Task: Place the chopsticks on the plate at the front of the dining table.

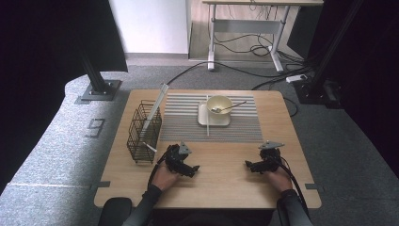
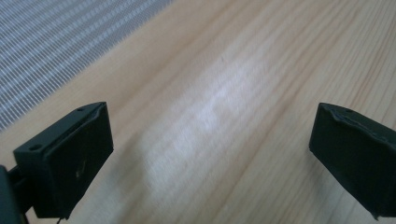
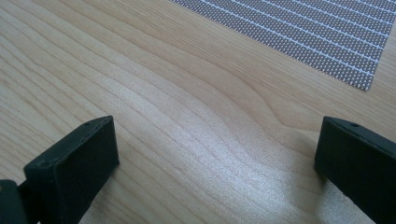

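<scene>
A wooden worktop (image 1: 221, 179) is holding a grey striped mat (image 1: 188, 123) at 12 o'clock. On the mat a pale square plate (image 1: 203, 120) is sitting, and a yellow bowl (image 1: 219, 104) is sitting on the plate. A spoon (image 1: 229, 107) is lying in the bowl, with its handle poking out toward 2 o'clock. A thin white stick (image 1: 207, 117) is lying just beside the plate. At 9 o'clock a black wire basket (image 1: 143, 134) is standing, with a long flat strip (image 1: 155, 107) leaning out of it. The left gripper (image 1: 192, 168) is resting at 7 o'clock with its jaws wide apart, holding nothing. The right gripper (image 1: 248, 165) is resting at 5 o'clock, jaws also spread wide and gripping nothing.
</scene>
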`<action>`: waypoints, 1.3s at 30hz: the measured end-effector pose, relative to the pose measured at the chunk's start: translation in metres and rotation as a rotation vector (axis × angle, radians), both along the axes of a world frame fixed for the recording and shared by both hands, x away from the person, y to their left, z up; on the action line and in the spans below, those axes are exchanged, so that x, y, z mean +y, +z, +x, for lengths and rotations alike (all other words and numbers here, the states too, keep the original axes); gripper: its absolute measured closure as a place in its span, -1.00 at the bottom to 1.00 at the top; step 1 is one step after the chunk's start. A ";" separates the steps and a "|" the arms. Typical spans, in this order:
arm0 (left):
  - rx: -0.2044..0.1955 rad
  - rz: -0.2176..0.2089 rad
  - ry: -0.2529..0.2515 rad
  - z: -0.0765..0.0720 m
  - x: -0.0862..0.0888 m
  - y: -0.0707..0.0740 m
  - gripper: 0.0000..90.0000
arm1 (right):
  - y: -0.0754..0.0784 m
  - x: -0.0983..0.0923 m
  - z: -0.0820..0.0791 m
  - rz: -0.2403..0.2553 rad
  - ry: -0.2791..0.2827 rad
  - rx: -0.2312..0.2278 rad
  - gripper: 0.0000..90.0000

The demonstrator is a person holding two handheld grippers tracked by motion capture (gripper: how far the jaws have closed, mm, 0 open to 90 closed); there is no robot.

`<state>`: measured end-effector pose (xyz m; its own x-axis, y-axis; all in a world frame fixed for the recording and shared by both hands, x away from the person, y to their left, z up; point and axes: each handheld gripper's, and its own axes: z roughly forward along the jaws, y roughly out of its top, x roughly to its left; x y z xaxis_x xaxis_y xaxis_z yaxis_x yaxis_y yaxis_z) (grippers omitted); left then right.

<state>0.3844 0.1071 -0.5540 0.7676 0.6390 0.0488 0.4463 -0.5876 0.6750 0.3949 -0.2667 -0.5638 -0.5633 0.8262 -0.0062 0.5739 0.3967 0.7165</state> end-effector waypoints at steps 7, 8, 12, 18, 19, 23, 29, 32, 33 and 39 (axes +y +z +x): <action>0.021 -0.009 0.001 -0.001 0.001 -0.004 -1.00 | 0.000 0.000 0.000 -0.001 -0.004 -0.001 -1.00; 0.031 -0.011 0.002 -0.001 0.001 -0.004 -1.00 | 0.000 0.000 0.000 -0.001 -0.004 -0.001 -1.00; 0.052 -0.019 0.005 0.001 0.002 -0.004 -1.00 | 0.000 0.000 0.000 -0.001 -0.005 -0.001 -1.00; 0.052 -0.018 0.004 0.001 0.002 -0.004 -1.00 | 0.004 0.005 0.000 -0.026 -0.018 -0.005 -1.00; 0.053 -0.018 0.004 0.001 0.002 -0.004 -1.00 | 0.005 0.006 -0.001 -0.032 -0.012 -0.011 -1.00; 0.053 -0.021 0.006 0.001 0.002 -0.005 -1.00 | 0.015 0.017 -0.004 -0.038 0.023 -0.036 -1.00; 0.052 -0.019 0.005 0.001 0.002 -0.005 -1.00 | 0.031 0.042 -0.007 -0.021 0.105 -0.048 -1.00; 0.052 -0.019 0.005 0.001 0.002 -0.004 -1.00 | 0.039 0.056 -0.006 0.008 0.133 -0.048 -1.00; 0.052 -0.019 0.005 0.001 0.002 -0.004 -1.00 | 0.041 0.061 -0.005 0.017 0.138 -0.045 -1.00; 0.053 -0.020 0.005 0.001 0.002 -0.004 -1.00 | 0.068 0.085 -0.002 0.015 0.191 -0.065 -1.00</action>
